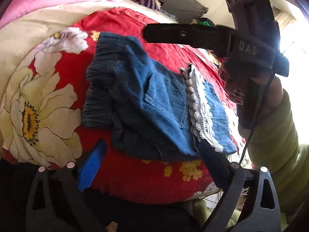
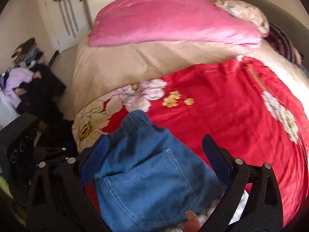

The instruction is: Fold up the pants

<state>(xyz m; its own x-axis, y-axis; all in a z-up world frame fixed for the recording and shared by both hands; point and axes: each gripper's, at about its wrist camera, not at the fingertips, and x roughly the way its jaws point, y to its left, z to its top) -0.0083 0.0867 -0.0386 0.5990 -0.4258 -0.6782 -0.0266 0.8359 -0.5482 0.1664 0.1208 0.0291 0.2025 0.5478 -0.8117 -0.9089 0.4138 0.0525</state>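
left gripper (image 1: 152, 166): jaws apart, nothing between the pads, at 6 o'clock
pants (image 1: 154, 104): blue denim, folded, centre of red floral quilt (image 1: 58, 100)
right gripper (image 2: 154, 160): jaws apart, straddling pants, not clamped
pink blanket (image 2: 164, 19): 12 o'clock

White letters "DAS" stand on the right tool (image 1: 188, 33) (its dark body); nothing else legible.

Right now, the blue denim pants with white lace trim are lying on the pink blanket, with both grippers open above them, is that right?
Not quite: the blue denim pants with white lace trim lie on the red flowered cover, not on the pink blanket, which sits farther back on the bed, as the right wrist view shows. The left gripper and right gripper are indeed open above them.
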